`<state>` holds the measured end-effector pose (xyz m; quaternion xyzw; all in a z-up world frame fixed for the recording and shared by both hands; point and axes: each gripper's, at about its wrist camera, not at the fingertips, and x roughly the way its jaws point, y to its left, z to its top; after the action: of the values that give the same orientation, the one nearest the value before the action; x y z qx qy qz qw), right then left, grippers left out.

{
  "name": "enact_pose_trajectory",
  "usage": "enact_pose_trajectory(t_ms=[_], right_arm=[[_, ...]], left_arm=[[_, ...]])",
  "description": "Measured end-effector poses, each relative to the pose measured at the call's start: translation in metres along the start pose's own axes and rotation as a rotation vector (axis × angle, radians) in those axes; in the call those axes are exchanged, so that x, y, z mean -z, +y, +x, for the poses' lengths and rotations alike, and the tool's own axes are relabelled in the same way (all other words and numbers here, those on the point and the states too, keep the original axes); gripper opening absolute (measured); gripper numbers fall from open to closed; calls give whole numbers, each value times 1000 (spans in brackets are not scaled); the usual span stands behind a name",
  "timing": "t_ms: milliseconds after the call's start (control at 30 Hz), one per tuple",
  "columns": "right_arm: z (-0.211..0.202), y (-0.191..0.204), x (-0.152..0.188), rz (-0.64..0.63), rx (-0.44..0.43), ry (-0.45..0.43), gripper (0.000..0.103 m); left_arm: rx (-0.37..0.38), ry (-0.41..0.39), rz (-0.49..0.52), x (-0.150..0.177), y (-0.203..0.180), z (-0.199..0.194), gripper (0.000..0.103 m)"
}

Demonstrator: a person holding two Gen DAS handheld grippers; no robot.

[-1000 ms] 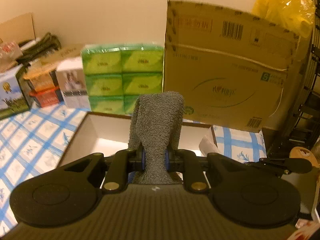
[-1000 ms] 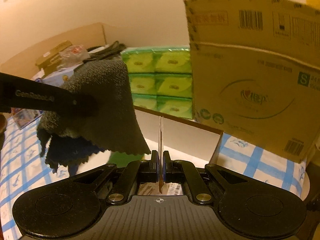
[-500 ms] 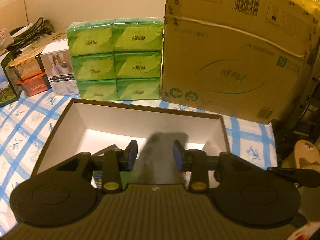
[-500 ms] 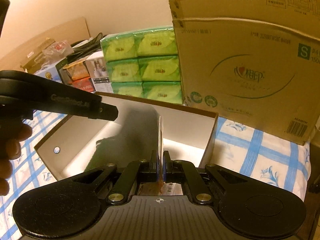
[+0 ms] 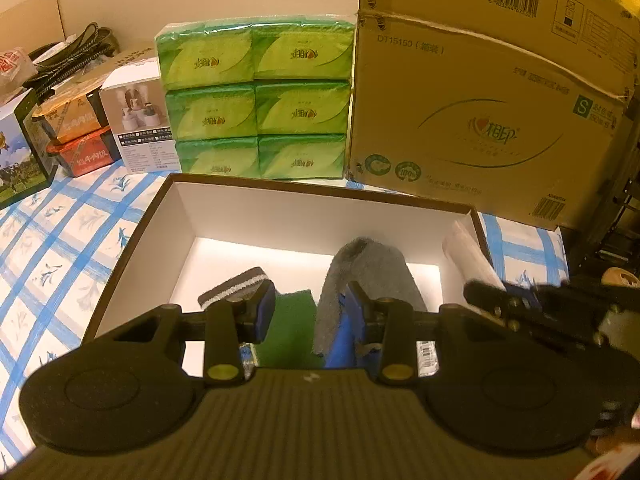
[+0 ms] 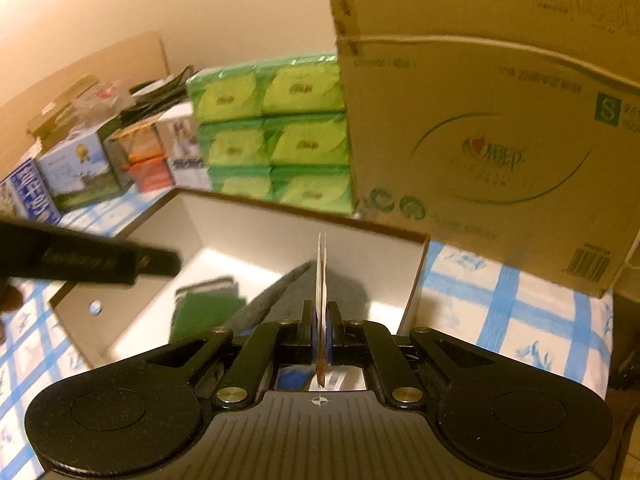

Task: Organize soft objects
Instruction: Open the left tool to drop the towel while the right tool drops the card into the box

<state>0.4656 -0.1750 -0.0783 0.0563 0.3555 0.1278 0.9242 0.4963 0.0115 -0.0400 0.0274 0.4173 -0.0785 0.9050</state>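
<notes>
An open white box with a brown rim [image 5: 320, 190] lies just below both grippers. Inside it rest a grey towel [image 5: 372, 268], a green cloth [image 5: 292, 316] and a dark cloth with a pale stripe [image 5: 236, 286]. My left gripper [image 5: 308, 308] hangs open over the box; the towel leans against its right finger and nothing is pinched. In the right wrist view my right gripper [image 6: 321, 320] is shut on a thin flat white packet [image 6: 322, 264], seen edge-on above the towel [image 6: 280, 296]. The left gripper's finger [image 6: 100, 262] crosses that view at the left.
A large cardboard carton [image 5: 480, 100] and a stack of green tissue packs [image 5: 256, 100] stand right behind the box. Small product boxes [image 5: 136, 120] and black straps crowd the back left. A blue checked cloth [image 5: 60, 240] covers the table.
My left gripper opened and let go of the grey towel, which dropped into the box. Both grippers sank closer to the box. The right gripper kept hold of its flat packet.
</notes>
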Motion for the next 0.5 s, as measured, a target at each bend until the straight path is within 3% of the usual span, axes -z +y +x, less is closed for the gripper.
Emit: enact_pose_trajectory(t_ms=[100, 167, 200, 233, 500], right_arm=[[5, -1, -3, -1, -15, 10, 13], [6, -1, -3, -15, -35, 12, 35], [4, -1, -1, -22, -38, 8, 53], [1, -1, 0, -27, -39, 1, 62], [-19, -8, 24, -10, -95, 41, 65]], left_arm=[[-3, 2, -1, 3, 3, -2, 41], [-6, 5, -6, 5, 6, -3, 44], [-6, 6, -8, 7, 7, -4, 45], [-5, 7, -9, 10, 8, -5, 46], [0, 16, 0, 31, 12, -21, 50]])
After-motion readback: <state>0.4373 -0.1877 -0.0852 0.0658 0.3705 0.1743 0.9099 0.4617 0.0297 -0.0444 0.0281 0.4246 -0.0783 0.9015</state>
